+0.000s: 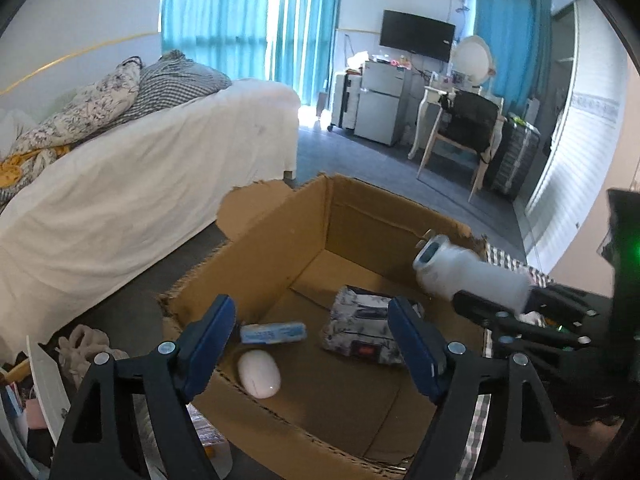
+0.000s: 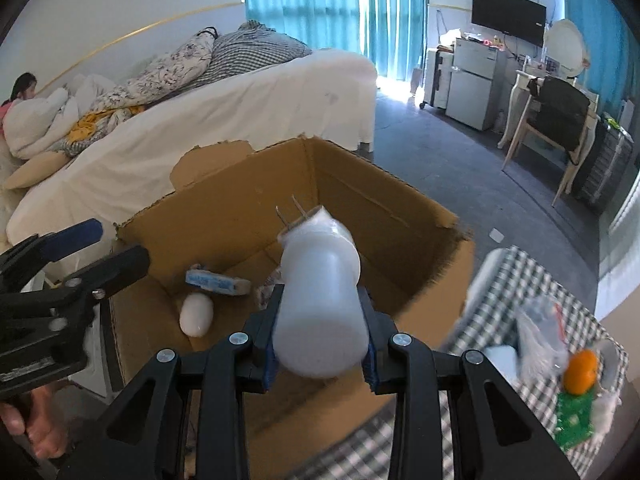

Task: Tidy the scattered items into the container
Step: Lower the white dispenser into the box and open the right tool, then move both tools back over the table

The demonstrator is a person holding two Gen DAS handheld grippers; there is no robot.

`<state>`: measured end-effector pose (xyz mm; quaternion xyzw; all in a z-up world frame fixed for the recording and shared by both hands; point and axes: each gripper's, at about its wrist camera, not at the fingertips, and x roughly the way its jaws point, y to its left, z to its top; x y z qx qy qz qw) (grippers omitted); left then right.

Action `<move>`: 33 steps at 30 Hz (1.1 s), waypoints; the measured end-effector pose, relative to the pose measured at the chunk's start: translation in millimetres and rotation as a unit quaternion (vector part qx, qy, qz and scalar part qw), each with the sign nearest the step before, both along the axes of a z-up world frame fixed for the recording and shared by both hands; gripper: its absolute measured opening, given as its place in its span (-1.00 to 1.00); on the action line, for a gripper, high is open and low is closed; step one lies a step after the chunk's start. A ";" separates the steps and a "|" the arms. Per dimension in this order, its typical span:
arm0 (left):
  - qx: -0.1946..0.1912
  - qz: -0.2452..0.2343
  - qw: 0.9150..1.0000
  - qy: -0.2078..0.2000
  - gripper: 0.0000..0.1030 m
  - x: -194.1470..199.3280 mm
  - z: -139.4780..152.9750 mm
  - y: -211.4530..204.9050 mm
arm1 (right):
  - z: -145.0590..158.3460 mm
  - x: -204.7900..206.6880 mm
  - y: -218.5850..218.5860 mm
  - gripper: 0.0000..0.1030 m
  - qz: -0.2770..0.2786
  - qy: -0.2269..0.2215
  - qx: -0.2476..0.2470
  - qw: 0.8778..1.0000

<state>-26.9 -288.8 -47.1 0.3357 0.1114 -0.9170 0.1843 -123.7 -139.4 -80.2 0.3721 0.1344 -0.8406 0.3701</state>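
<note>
An open cardboard box (image 1: pixel 264 256) (image 2: pixel 400 208) stands on the floor beside the bed. Inside lie a white mouse (image 1: pixel 259 373) (image 2: pixel 196 314), a blue-and-white packet (image 1: pixel 273 333) (image 2: pixel 218 281) and a patterned pouch (image 1: pixel 362 326). My right gripper (image 2: pixel 320 340) is shut on a white plug-in device (image 2: pixel 320 304) with two metal prongs, held over the box; it also shows in the left wrist view (image 1: pixel 468 272). My left gripper (image 1: pixel 312 344) is open and empty above the box's near edge, and shows at the left of the right wrist view (image 2: pixel 100 248).
A checked cloth (image 2: pixel 516 284) right of the box carries an orange (image 2: pixel 581 366), a green packet (image 2: pixel 574 416) and a plastic bag (image 2: pixel 540 332). A white-covered bed (image 1: pixel 132 176) lies left. Clutter (image 1: pixel 36 392) sits by the box's near left corner.
</note>
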 end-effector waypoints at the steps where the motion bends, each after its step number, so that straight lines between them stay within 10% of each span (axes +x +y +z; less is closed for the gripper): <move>1: 0.000 0.002 1.000 0.002 0.58 1.6 1.2 -3.2 | -0.8 0.2 -3.1 -0.39 0.002 0.002 -0.002 1.000; 11: -0.001 0.003 1.000 0.001 0.58 5.3 1.9 -6.7 | 3.8 -0.1 1.9 -0.37 -0.016 0.014 -0.010 1.000; 14: -0.006 -0.010 1.000 0.003 0.58 4.8 3.8 2.1 | 9.6 3.2 13.9 0.12 -0.031 0.021 -0.013 0.999; 22: -0.008 -0.060 0.998 0.007 0.80 -5.6 10.3 50.3 | 33.9 14.1 93.0 0.65 -0.110 0.056 -0.023 0.992; 33: -0.025 -0.124 0.992 0.016 1.00 -18.2 28.6 151.6 | 51.4 28.8 237.9 1.00 -0.216 0.099 -0.006 0.971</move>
